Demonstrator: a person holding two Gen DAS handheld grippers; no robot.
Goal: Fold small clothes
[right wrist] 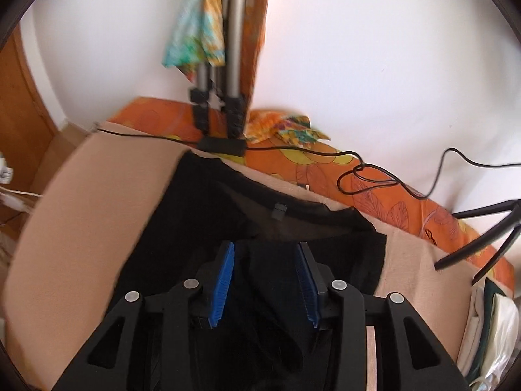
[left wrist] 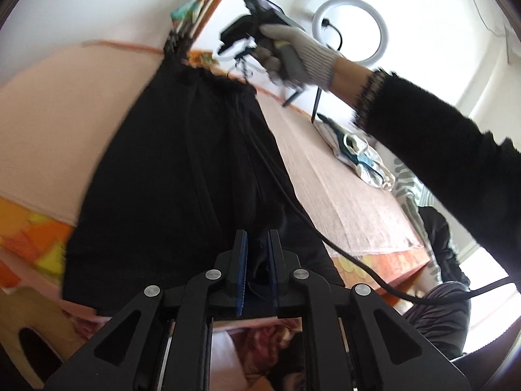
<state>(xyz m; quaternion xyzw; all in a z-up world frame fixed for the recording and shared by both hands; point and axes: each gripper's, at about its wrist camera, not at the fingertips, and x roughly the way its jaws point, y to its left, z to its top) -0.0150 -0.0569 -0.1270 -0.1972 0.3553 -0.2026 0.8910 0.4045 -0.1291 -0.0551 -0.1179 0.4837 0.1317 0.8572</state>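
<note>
Left gripper (left wrist: 258,244): jaws slightly apart, a fold of the black garment (left wrist: 182,169) between them, not visibly pinched. Right gripper (right wrist: 266,257): jaws wide apart above the same cloth, gripping nothing. Garment lies flat on the peach blanket (right wrist: 81,202) (more clothes (left wrist: 358,156) lie farther along).

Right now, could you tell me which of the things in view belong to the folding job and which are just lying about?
Part of the job:
- black garment spread on the beige cloth
- left gripper, right gripper
- folded light clothes at the side

Lying about:
- ring light
- black cable
- tripod legs
- colourful cloth hanging on them
</note>
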